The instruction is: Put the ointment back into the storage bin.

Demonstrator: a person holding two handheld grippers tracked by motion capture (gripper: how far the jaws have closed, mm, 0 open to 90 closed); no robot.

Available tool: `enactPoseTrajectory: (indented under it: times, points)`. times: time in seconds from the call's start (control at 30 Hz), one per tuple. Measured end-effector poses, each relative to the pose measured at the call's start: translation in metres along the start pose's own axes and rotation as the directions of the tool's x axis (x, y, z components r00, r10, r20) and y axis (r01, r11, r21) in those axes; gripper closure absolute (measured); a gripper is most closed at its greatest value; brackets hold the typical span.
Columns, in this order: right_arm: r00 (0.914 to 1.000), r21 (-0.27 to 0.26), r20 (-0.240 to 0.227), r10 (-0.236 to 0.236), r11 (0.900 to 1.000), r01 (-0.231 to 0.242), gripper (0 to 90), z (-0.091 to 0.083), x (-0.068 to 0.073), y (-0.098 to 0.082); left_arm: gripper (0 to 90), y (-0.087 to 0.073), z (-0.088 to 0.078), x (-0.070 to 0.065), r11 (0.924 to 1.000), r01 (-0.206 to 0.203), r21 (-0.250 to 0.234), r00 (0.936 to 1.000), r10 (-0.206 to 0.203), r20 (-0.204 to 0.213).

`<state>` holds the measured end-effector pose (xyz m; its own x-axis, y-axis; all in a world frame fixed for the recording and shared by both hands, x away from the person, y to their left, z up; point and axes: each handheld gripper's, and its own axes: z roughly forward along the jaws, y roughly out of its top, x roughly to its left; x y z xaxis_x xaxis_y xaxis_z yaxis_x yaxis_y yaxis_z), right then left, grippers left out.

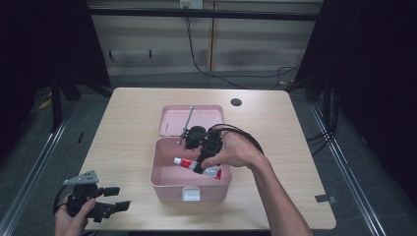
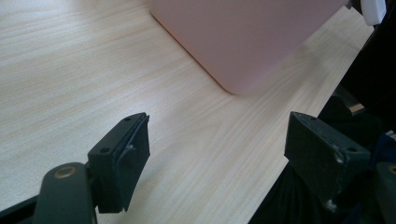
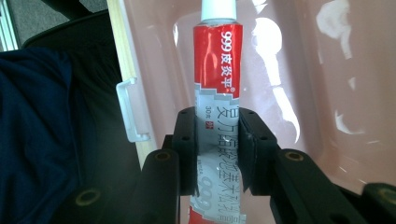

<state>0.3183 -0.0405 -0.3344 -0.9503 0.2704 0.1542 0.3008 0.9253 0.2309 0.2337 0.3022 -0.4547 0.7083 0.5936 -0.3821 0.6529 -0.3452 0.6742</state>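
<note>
At the lower left of the high view, your left gripper (image 1: 118, 197) rests on the table (image 1: 123, 123) edge, jaws wide apart with nothing between them. Just beyond, at centre frame, sits the pink box (image 1: 164, 183). Your right gripper (image 1: 202, 168) reaches down into it, jaws clamped on the tube (image 3: 217, 70), which lies inside the box. The lid (image 1: 206, 117) lies open behind.

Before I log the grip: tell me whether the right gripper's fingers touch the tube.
Touching. The right gripper view shows both fingers pressed against the tube.
</note>
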Motion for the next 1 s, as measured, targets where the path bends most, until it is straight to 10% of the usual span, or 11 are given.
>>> enactPoseTrajectory:
  times: [1.0]
  points:
    - [0.9959,0.087,-0.080,-0.041,0.995,0.048,71.4,0.051,-0.006,0.002,22.1,0.000,0.000,-0.001,1.0000,-0.003,0.000,1.0000,0.003,0.003]
